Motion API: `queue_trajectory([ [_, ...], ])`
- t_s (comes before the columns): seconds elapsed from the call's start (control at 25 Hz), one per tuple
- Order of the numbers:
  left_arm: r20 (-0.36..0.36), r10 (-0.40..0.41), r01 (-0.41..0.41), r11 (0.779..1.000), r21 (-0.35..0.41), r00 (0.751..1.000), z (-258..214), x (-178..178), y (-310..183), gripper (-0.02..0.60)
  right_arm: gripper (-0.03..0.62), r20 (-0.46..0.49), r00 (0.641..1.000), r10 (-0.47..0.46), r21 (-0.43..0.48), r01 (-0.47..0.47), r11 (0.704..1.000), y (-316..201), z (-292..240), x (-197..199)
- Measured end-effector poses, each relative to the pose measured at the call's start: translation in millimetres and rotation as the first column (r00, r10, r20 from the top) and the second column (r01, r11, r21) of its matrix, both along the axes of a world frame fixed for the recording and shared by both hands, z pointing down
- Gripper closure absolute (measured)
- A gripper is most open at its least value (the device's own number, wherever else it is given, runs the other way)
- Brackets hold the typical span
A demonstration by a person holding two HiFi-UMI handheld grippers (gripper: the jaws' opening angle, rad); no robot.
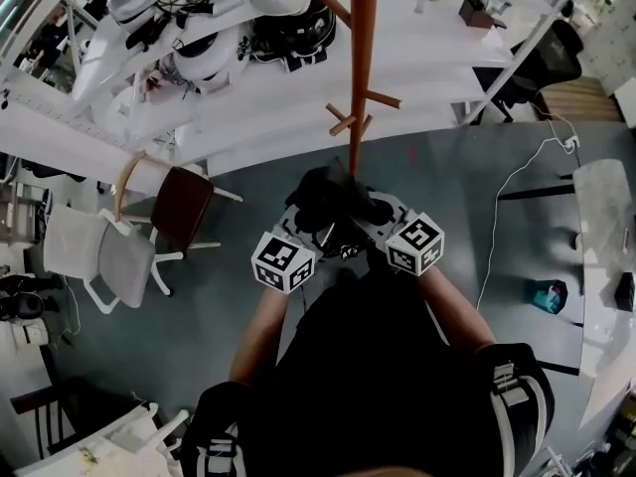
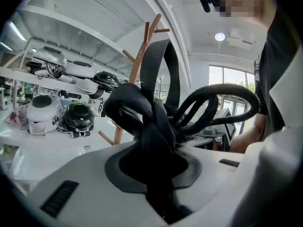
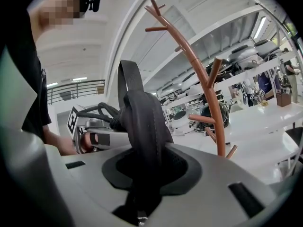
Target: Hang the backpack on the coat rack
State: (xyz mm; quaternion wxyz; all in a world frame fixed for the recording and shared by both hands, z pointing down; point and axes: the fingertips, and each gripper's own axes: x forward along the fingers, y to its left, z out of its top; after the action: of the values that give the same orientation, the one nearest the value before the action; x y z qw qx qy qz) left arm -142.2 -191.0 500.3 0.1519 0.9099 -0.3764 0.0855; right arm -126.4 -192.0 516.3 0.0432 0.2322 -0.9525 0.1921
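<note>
Left gripper (image 2: 157, 171) clamped on black backpack (image 1: 334, 197) strap; right gripper (image 3: 143, 171) clamped on padded strap; backpack held up between both, just before rack (image 1: 360, 68) pole (brown, branching pegs); cubes (image 1: 283, 262) carry black-white square markers only.

**Workshop room: grey floor, white furniture, bright light**

Below you is a grey floor (image 1: 219, 306), and ahead runs a long white table (image 1: 427, 58). Helmets (image 1: 204, 60) crowd the table's left end. A brown chair (image 1: 181, 207) and a pale grey chair (image 1: 104, 256) stand just in front of that end. A black office chair (image 1: 545, 60) sits at the table's right end, and a white cable (image 1: 507, 202) trails over the floor near it. Above the table a round ceiling light (image 2: 219, 36) is on. Tall windows (image 2: 222, 82) are bright.
</note>
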Motion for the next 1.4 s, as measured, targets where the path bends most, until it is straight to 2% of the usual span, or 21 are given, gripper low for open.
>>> queue_trajectory([
  [0.56, -0.01, -0.022, 0.021, 0.997, -0.077, 1.0, 27.4, -9.9, -68.1, 0.497, 0.484, -0.043, 0.999, -0.026, -0.062, 0.023, 0.998, -67.1, 27.3, -9.5],
  [1.08, -0.023, -0.03, 0.027, 0.989, -0.147, 0.999, 56.1, -10.6, -111.3, 0.497, 0.484, -0.062, 0.998, -0.02, -0.111, 0.013, 0.994, -109.8, 56.5, -10.1],
  [1.4, -0.007, -0.037, 0.035, 0.981, -0.192, 0.999, 81.8, -13.6, -134.3, 0.497, 0.484, -0.08, 0.997, -0.014, -0.148, 0.002, 0.989, -132.8, 82.2, -13.2],
])
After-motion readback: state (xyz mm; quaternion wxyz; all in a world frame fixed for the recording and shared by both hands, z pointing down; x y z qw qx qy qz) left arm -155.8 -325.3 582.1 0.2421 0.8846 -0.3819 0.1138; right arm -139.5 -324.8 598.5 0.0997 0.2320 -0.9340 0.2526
